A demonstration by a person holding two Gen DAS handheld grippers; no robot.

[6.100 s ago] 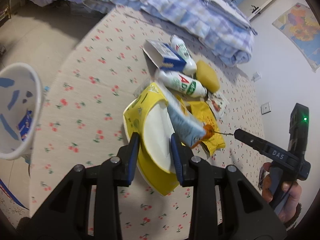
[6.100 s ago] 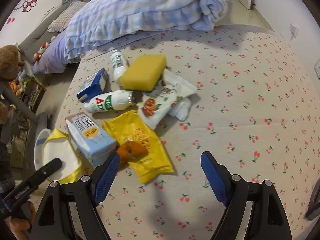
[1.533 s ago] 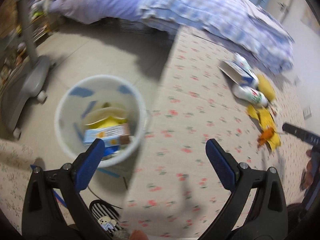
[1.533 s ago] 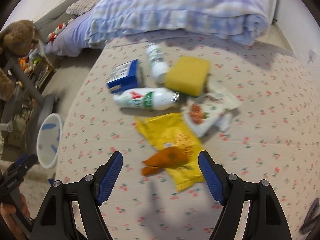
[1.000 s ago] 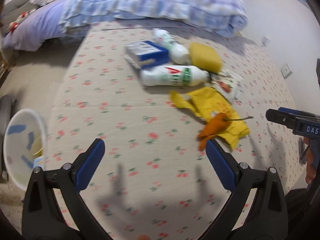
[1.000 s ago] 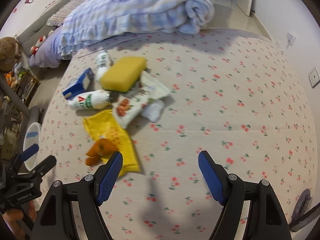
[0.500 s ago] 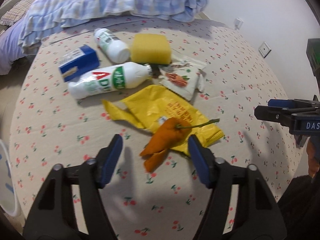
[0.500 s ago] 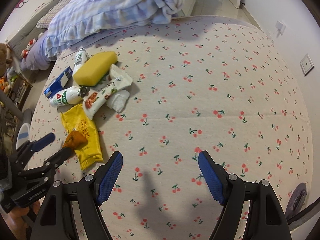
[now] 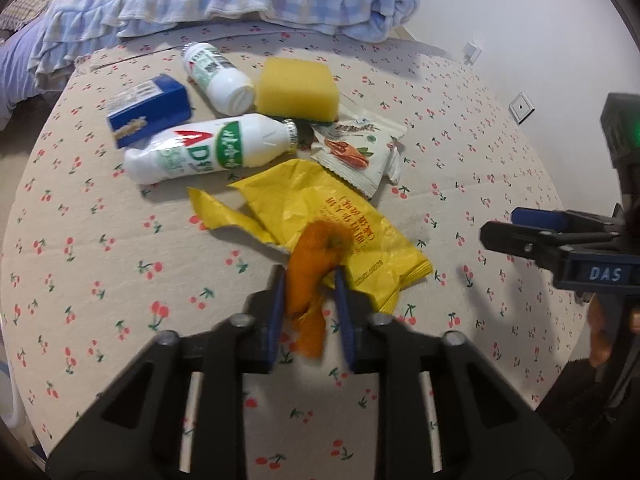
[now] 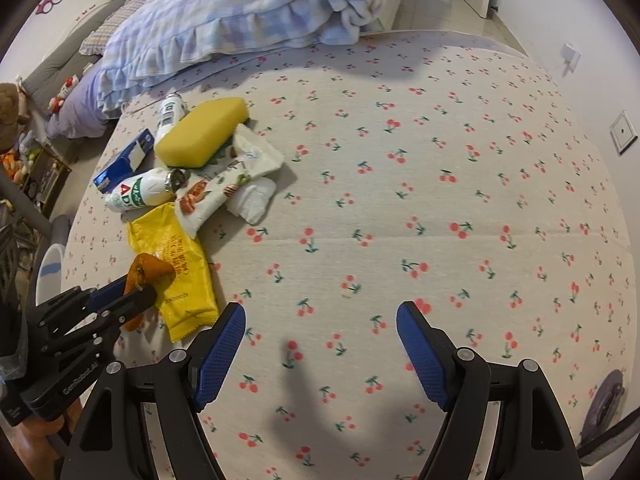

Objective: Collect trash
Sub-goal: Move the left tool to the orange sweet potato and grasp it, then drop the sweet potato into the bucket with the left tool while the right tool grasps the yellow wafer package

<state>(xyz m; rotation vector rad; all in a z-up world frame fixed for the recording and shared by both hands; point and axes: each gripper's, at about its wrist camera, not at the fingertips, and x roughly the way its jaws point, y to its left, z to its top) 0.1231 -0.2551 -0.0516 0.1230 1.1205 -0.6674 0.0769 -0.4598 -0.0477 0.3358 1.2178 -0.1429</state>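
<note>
Cherry-print bedsheet (image 10: 400,184): L tongs (image 9: 310,280) pinching orange peel (image 9: 310,276) atop yellow wrapper (image 9: 320,208); R tongs (image 10: 320,320) wide, nothing between.

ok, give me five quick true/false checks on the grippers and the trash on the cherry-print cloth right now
1. The left hand-held gripper has its fingers on either side of the orange peel. True.
2. The right hand-held gripper holds the yellow sponge block. False: it is open, over bare cloth.
3. The orange peel lies on the yellow plastic wrapper. True.
4. The white AD bottle stands upright. False: it lies on its side.
5. The blue carton is beside the white AD bottle. True.
</note>
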